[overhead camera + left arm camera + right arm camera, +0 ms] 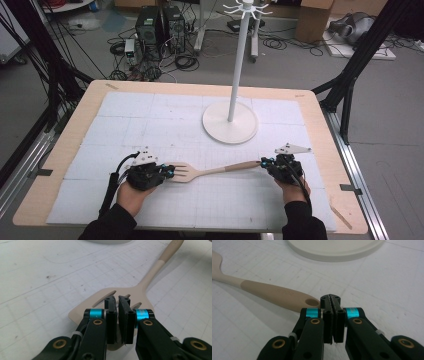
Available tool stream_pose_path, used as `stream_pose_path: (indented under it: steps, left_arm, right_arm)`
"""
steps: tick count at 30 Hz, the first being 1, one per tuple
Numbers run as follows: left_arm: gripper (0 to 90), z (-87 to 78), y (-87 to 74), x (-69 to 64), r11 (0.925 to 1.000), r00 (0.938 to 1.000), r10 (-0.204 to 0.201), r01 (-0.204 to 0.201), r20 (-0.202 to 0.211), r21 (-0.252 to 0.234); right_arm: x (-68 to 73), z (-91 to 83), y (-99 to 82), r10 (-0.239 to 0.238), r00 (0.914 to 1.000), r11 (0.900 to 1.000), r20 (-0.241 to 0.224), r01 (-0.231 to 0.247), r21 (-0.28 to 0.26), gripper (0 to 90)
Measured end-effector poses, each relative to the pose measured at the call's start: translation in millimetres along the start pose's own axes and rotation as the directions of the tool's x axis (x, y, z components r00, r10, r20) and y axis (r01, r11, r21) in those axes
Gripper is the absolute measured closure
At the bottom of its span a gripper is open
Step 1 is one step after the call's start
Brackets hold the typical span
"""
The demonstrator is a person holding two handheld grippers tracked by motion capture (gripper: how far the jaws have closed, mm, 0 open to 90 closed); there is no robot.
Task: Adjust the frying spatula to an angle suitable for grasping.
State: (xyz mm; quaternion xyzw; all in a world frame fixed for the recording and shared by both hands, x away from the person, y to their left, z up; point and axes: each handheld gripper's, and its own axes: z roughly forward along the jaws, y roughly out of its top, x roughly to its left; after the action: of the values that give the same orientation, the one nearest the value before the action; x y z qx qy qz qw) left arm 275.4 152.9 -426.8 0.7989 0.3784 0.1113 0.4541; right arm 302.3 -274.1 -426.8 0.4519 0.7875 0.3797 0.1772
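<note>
A white stand [230,122] rests on the table [65,145], its round base toward the far side of the gridded white mat [150,125] and its thin pole rising to a ring of hooks [246,8]. Beyond the stand, off the table's far edge, two black computer towers [160,25] sit on the floor among loose cables [185,62]. Right of the stand's top stands a cardboard box [314,20]. Black frame struts [360,55] slant down right of the stand.
</note>
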Motion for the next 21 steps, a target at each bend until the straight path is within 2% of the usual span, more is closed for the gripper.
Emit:
stream_pose_path:
  steps: [10,15,21]
  left_arm:
    - [83.6,-21.9,-8.9,13.6,0.9998,0.9995,-0.014,0.014,-0.03,0.016]
    - [83.4,-27.7,-12.4,14.2,0.9996,0.9994,-0.009,0.01,-0.032,0.025]
    - [83.0,-33.6,-15.7,12.7,0.9997,0.9996,-0.018,0.019,-0.023,0.013]
  right_arm:
    - [18.7,20.1,13.8,-0.028,0.9993,0.9996,-0.025,0.028,0.008,89.2]
    - [23.0,25.7,17.8,-0.027,0.9991,0.9996,-0.034,0.027,-0.001,89.1]
    - [25.6,34.3,21.0,-0.024,0.9991,0.9997,-0.035,0.024,0.008,89.1]
